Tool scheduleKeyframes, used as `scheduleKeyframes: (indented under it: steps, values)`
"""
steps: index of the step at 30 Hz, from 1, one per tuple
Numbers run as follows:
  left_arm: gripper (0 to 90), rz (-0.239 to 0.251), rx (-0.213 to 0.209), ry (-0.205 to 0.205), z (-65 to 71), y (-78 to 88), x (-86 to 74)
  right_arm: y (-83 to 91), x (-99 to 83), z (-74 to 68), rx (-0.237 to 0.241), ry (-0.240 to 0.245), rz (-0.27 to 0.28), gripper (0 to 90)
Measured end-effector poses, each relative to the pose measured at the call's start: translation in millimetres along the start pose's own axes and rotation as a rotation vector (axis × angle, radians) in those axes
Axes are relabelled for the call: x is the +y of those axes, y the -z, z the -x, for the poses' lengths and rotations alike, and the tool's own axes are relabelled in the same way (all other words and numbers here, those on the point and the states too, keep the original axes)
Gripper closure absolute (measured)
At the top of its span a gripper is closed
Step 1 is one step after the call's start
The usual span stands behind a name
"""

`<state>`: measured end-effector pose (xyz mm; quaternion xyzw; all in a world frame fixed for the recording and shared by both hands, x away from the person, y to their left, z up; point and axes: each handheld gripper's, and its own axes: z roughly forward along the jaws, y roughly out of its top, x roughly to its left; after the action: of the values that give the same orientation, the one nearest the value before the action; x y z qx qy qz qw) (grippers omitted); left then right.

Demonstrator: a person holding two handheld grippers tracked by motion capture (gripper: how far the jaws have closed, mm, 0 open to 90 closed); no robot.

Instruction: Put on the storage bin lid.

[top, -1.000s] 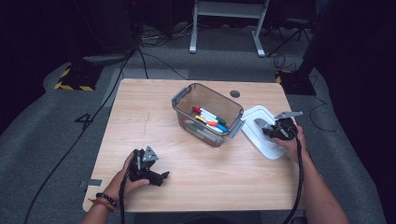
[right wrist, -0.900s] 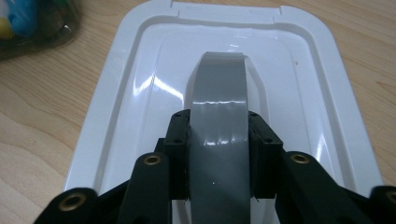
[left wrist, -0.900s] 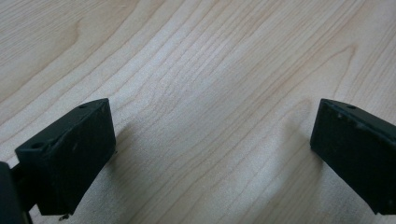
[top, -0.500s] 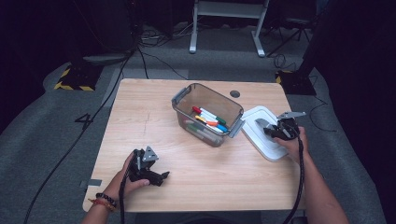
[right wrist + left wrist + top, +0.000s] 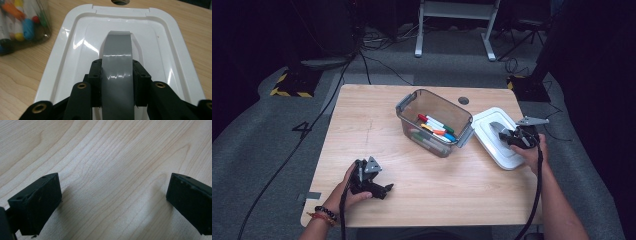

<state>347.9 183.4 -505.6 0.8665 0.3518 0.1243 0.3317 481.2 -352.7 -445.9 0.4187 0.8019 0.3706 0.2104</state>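
Observation:
A white bin lid (image 5: 486, 131) lies flat on the table's right side, with a grey strap handle (image 5: 117, 47) arching over its middle. My right gripper (image 5: 117, 82) is shut on that handle (image 5: 496, 126), one black pad pressed to each of its edges. The lid's rim (image 5: 75, 47) rests on the wood. Just left of it stands a clear plastic bin (image 5: 412, 107) holding several coloured markers (image 5: 437, 131). My left gripper (image 5: 384, 189) rests near the table's front left. In the left gripper view it (image 5: 112, 202) is open, jaws wide apart over bare wood.
The wooden table (image 5: 372, 130) has a round cable hole (image 5: 463, 100) behind the bin. Dark floor, cables and a white stand base (image 5: 452, 30) lie beyond the far edge. Markers (image 5: 22, 22) show through the bin wall at the upper left of the right gripper view.

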Motion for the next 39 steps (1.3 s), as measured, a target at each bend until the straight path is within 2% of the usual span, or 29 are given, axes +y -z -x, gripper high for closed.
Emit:
scheduleKeyframes:
  steps: [4,6,7,11,15,20,27,39]
  values:
    - [0.3,-0.001,0.004,0.001,0.4,0.2,-0.1,10.4,4.3,3.9,0.021,-0.035,0.051,67.2]
    - [0.4,0.0,0.006,0.001,0.6,0.3,-0.2,12.2,5.1,3.7,0.015,-0.028,0.055,67.2]
    - [0.4,0.0,0.007,0.002,0.7,0.4,-0.2,15.8,7.6,1.5,0.003,-0.007,0.057,67.2]
    - [0.4,0.0,0.007,0.002,0.6,0.3,-0.2,24.6,15.7,-1.3,0.005,0.013,0.082,67.2]
    - [0.4,-0.001,0.005,0.003,0.6,0.3,-0.2,34.7,28.0,0.3,0.012,0.014,0.119,67.2]
    - [0.3,-0.001,0.005,0.003,0.5,0.2,-0.1,40.1,38.3,1.9,0.013,0.016,0.137,67.2]
    - [0.3,-0.001,0.005,0.003,0.6,0.2,-0.1,49.6,58.6,-4.7,0.016,0.049,0.166,67.2]
    - [0.3,-0.001,0.005,0.003,0.5,0.2,-0.1,59.2,83.4,-11.6,0.016,0.077,0.197,67.2]
